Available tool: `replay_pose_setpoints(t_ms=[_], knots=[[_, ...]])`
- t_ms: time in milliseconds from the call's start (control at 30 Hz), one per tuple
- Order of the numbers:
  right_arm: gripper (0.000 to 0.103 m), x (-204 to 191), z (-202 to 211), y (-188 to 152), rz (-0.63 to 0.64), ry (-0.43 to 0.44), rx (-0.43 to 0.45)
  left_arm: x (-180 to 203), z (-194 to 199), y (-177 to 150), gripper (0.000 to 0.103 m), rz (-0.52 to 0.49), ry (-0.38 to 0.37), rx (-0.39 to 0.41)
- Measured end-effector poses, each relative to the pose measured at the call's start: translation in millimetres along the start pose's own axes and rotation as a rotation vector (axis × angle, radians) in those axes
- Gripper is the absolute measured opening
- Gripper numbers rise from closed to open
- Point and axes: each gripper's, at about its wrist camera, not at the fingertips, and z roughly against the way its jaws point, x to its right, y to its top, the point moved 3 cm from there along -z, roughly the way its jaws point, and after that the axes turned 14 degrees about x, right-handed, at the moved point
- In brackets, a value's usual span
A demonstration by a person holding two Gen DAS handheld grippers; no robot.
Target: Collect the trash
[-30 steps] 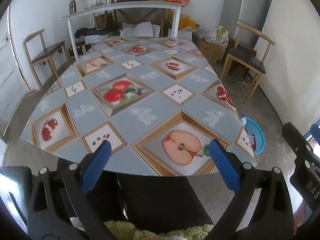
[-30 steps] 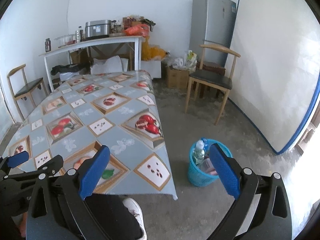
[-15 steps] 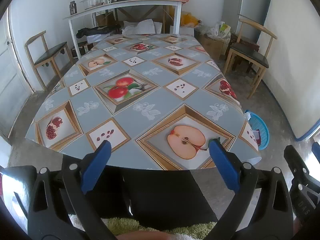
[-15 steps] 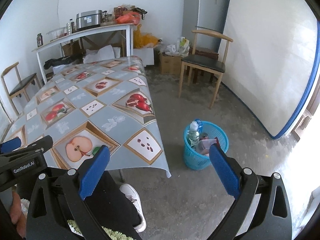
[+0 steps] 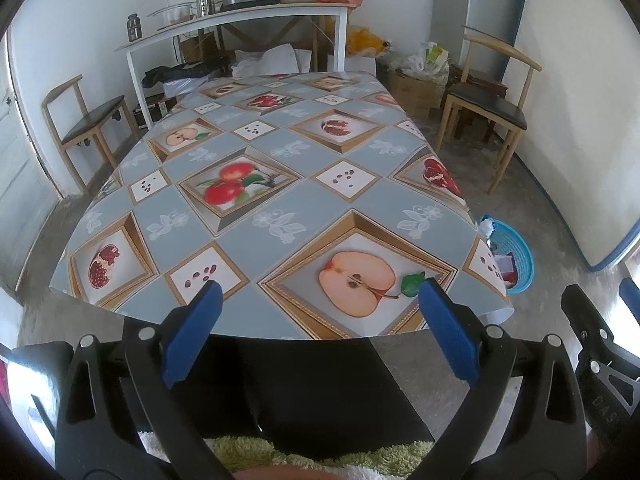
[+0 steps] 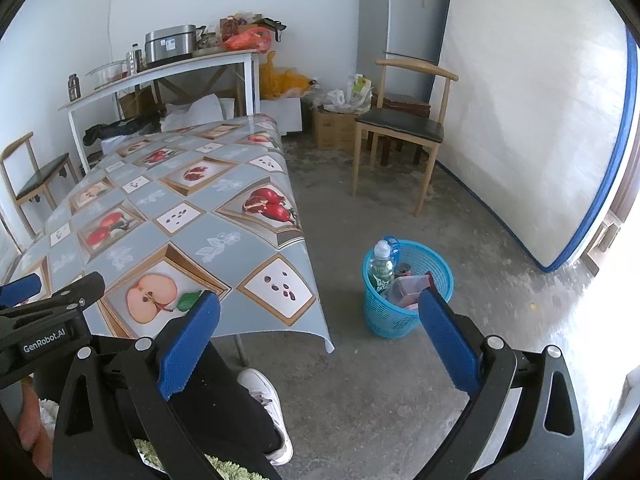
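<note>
White walls close in a bare concrete floor [image 6: 400,380], with a long counter [image 5: 280,200] under a grey-blue fruit-print cloth running away from the cameras. Nothing lies on the cloth. Beside the counter's near right corner, on the floor, stands a blue basket [image 6: 408,312] holding the trash: a clear plastic bottle [image 6: 381,268] upright against its left wall, a dark can [image 6: 403,270] next to it, and a reddish packet [image 6: 414,286] lying across the middle. In the left wrist view the same basket [image 5: 516,256] peeks out past the cloth's edge.

Both tools hang low over a person's dark-trousered lap, short of the counter's near edge. Left claw [image 5: 318,320] has its blue pads spread wide apart, gripping nothing. Right claw [image 6: 320,328] is likewise spread wide and empty, aimed toward the floor between counter and basket, well apart from the basket. A white shoe [image 6: 268,400] rests on the concrete below it. Wooden chairs [image 6: 404,132] stand along the walls.
</note>
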Motion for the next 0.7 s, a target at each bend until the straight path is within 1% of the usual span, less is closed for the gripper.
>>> replay_pose_setpoints(t_ms=[267, 700], knots=[[0.097, 1.0, 0.6, 0.8, 0.006, -0.001, 0.008, 0.6, 0.4, 0.3, 0.094, 0.001, 0.006, 0.006], [0.097, 4.4, 1.5, 8.4, 0.007, -0.004, 0.019, -12.4, -1.0, 4.4, 0.094, 0.01, 0.061, 0.011]])
